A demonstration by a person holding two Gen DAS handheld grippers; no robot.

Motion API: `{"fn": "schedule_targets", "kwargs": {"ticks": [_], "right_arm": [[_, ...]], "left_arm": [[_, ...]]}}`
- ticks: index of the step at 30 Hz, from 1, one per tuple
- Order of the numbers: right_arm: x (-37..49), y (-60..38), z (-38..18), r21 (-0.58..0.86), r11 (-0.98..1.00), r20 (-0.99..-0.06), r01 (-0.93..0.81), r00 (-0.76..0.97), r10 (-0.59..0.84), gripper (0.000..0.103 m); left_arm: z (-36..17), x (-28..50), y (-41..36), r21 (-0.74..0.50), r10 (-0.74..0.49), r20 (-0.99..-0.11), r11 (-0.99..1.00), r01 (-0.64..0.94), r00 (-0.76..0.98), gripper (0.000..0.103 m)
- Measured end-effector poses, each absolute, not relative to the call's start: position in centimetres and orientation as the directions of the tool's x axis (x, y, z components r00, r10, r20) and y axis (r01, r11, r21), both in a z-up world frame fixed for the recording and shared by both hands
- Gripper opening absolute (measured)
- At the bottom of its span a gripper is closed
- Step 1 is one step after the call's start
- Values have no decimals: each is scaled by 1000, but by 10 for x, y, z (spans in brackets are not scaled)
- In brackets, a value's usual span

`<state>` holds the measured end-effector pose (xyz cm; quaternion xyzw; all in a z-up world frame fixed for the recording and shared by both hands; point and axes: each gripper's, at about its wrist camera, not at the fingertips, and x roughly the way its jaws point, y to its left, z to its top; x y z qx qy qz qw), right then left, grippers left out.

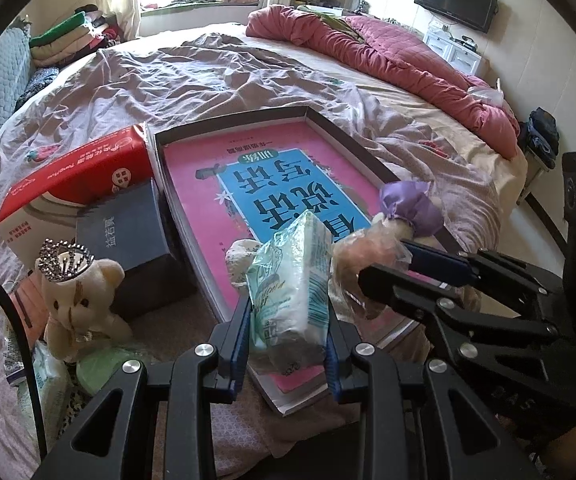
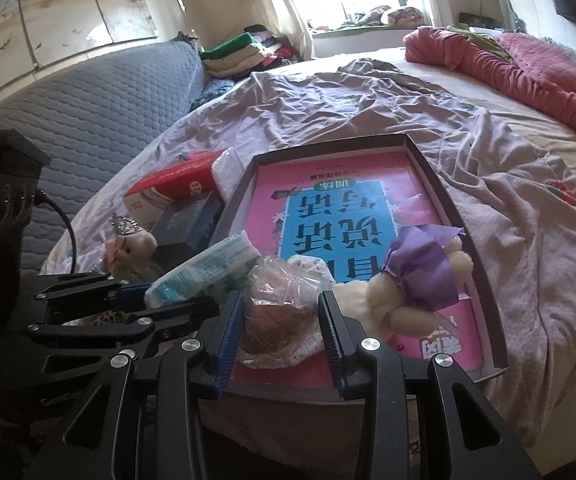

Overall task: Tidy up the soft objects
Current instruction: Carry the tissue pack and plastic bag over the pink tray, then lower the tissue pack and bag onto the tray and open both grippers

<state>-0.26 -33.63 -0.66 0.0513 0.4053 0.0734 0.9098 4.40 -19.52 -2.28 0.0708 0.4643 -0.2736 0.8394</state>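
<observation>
Tissue pack [image 1: 288,292], white-teal plastic wrap with print too warped to read, sits pinched between the blue pads of the left gripper [image 1: 288,340], held above the near edge of the shallow box [image 1: 352,136] on the bed. Right gripper [image 2: 282,332] has its jaws around a clear-bagged brownish soft lump [image 2: 276,312], pads touching the plastic on both sides, resting at the box's near edge. Box holds a pink book [image 1: 208,184] with a blue panel of large Chinese characters, upside down to both cameras. Purple-dressed plush doll [image 2: 416,280] lies inside the box just right of the bagged lump. Left of the box: red-white tissue carton [image 1: 72,184] with small Chinese print, not legible, and a dark blue box [image 1: 128,232] with three white characters leaning on it. Cream teddy bear [image 1: 76,300] with a silver tiara stands near them, well apart from the grippers. Left wrist view alone shows a wall TV [image 1: 456,0] and a green item [image 1: 104,372] below the bear; right wrist view alone shows painted wall panels [image 2: 68,4] above a grey quilted headboard [image 2: 88,116]. Pink-red quilt [image 1: 388,56] is bunched at the far side of the bed.
</observation>
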Motion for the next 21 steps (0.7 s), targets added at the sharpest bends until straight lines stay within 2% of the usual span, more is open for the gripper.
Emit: {"fn": "schedule_targets", "kwargs": {"ticks": [9,21], "right_arm": [[6,-354,-15,140,990,-739,-36,661,129,40],[7,-361,-23,168,986,-747,-17,650,138,40]], "left_arm": [[-32,47,-203,-136,-387,-832,836,531,396,32],[-44,50,-212,-124,-358,-857,842,526,370,33]]}}
